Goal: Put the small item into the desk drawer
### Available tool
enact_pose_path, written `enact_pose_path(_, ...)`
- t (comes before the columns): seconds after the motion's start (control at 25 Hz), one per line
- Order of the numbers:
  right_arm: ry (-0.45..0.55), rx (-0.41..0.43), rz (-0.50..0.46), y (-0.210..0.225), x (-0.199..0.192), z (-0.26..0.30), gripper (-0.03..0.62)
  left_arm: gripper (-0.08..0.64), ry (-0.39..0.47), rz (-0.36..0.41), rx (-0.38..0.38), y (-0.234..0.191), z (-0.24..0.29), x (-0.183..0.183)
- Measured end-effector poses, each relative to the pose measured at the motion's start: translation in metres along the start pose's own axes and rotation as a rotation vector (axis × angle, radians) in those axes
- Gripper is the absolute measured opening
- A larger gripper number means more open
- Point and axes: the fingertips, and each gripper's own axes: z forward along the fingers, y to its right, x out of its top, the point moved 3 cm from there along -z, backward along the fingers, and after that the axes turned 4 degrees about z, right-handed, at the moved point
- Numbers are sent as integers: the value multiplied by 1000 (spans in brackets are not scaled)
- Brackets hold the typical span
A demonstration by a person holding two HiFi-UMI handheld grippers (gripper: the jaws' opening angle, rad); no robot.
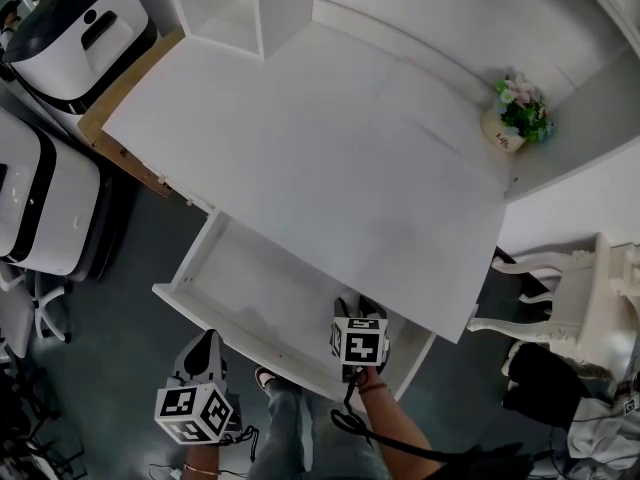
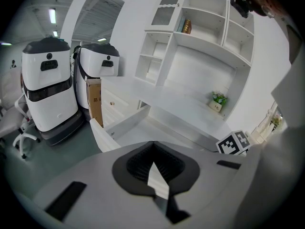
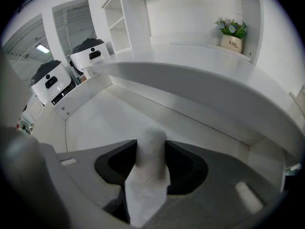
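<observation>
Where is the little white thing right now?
In the right gripper view, the white item is pinched in the right gripper, over the open drawer below the desk top.

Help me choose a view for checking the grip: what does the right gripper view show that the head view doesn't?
Only the right gripper view: the small white item clamped between the jaws of the right gripper. Only the head view: the left gripper, held outside the drawer front, and a white chair. Both: the open drawer, the desktop and the potted plant.
</observation>
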Motion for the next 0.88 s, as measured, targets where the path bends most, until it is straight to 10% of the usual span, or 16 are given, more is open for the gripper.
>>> enact_pose_path(0.88, 20, -2, 1, 5, -3, -23, 187, -3, 18, 56, -26, 14, -18, -6)
